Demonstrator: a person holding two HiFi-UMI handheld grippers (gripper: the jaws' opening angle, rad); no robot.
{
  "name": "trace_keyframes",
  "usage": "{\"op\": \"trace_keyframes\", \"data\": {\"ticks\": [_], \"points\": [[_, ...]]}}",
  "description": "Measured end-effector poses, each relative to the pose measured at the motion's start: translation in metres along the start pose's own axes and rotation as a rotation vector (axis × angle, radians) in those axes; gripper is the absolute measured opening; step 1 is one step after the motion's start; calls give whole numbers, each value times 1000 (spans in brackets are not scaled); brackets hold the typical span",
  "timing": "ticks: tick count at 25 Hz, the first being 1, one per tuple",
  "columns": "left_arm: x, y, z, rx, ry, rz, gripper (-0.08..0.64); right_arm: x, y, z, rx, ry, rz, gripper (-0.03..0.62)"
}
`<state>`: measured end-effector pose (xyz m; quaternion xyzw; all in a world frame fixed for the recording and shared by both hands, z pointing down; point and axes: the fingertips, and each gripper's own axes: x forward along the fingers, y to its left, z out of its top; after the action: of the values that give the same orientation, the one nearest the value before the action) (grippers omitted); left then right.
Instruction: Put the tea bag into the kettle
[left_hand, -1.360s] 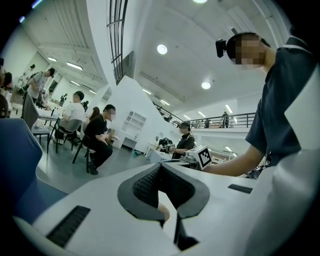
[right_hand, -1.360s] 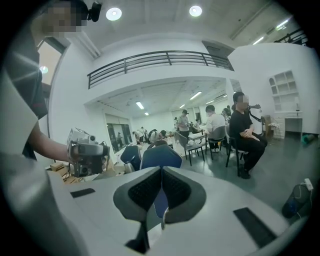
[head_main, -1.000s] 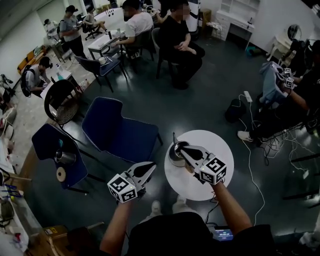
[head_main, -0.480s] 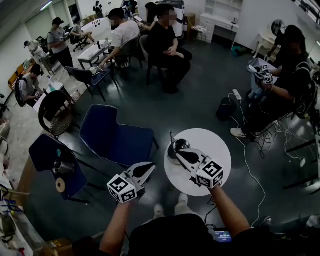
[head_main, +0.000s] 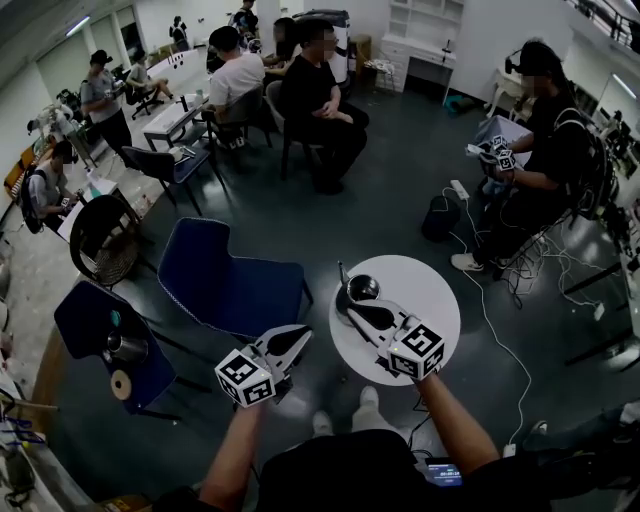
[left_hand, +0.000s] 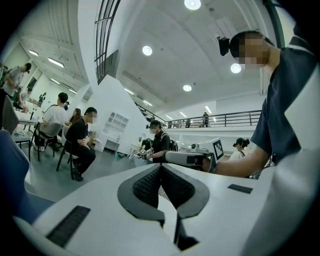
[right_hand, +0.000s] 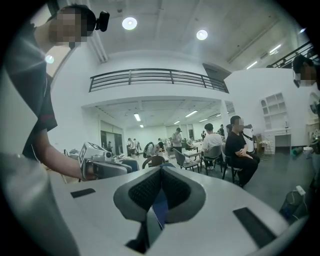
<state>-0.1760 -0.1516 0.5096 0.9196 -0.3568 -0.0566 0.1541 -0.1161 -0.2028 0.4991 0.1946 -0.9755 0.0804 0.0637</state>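
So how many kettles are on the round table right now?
1: a metal kettle at the white round table's far-left edge, just beyond the right gripper, which hides some tabletop. A similar metal pot sits on a blue chair, off the table.

Worktop (head_main: 432, 298) bare right of kettle (head_main: 359, 291): open passage there. Kettle at worktop's far-left rim, right gripper (head_main: 351, 312) just beside it. Blue chair (head_main: 225, 275) crowds worktop's left; left gripper (head_main: 302, 334) over floor between them.
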Motion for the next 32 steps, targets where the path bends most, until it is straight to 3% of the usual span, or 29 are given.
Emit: {"op": "trace_keyframes", "data": {"ticks": [19, 32], "points": [[1, -26, -14, 25, 27, -82, 15, -30, 31, -1, -12, -40, -82, 21], [32, -105, -32, 27, 19, -108, 15, -113, 41, -15, -8, -41, -95, 20]]}}
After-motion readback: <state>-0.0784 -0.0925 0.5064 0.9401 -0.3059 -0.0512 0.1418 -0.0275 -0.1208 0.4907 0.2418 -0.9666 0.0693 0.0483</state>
